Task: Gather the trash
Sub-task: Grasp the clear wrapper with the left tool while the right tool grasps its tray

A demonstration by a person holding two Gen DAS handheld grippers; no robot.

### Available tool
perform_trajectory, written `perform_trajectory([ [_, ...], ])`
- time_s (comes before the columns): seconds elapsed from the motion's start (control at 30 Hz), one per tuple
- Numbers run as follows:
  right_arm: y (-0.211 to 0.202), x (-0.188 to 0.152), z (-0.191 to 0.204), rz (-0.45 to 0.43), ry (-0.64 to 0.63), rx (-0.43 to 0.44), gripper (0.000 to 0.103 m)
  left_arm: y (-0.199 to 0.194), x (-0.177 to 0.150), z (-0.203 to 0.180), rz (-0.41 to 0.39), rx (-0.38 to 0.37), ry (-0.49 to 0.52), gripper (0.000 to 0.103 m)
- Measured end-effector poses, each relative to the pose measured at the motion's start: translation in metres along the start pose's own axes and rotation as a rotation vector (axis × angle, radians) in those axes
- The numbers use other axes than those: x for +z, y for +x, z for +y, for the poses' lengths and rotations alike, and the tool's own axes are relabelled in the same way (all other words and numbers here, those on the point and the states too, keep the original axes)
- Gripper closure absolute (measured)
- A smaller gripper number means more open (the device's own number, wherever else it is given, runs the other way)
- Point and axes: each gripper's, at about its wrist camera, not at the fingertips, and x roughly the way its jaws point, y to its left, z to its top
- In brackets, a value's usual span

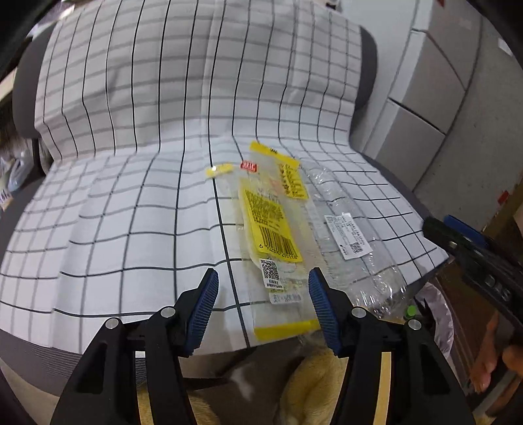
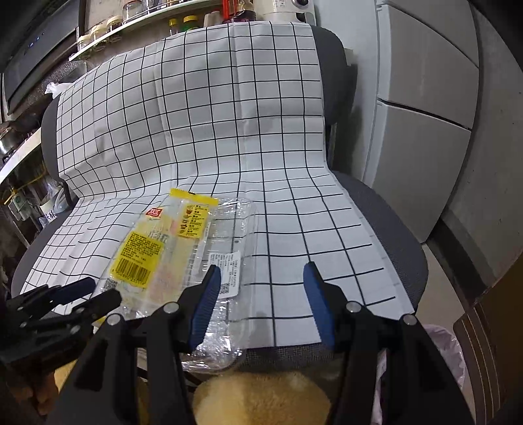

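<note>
We find the left gripper [image 1: 263,294] with jaws standing wide, nothing pressed between them, poised over the near end of the yellow noodle wrapper [image 1: 273,229]. The right gripper [image 2: 261,294] is likewise wide and holds nothing; its left finger [image 2: 206,300] overlaps the clear plastic tray [image 2: 228,248]. Wrapper and tray lie side by side on the checked cloth [image 2: 196,114] draped over a grey chair [image 2: 385,222]. Only the left wrist view shows a small yellow scrap [image 1: 219,170] beyond the wrapper; only the right shows a shelf of jars [image 2: 108,26].
</note>
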Motion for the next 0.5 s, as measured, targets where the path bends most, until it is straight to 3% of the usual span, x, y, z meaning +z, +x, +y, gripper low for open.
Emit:
perform_trajectory([
  [0.17,0.000,-0.002,-0.003,0.001,-0.003,-0.006,0.051,0.013,-0.003,0.002,0.033,-0.015,-0.026,0.054],
  [0.5,0.001,-0.003,-0.008,0.008,0.001,-0.013,0.051,0.016,0.001,-0.010,0.028,-0.013,0.014,0.065],
])
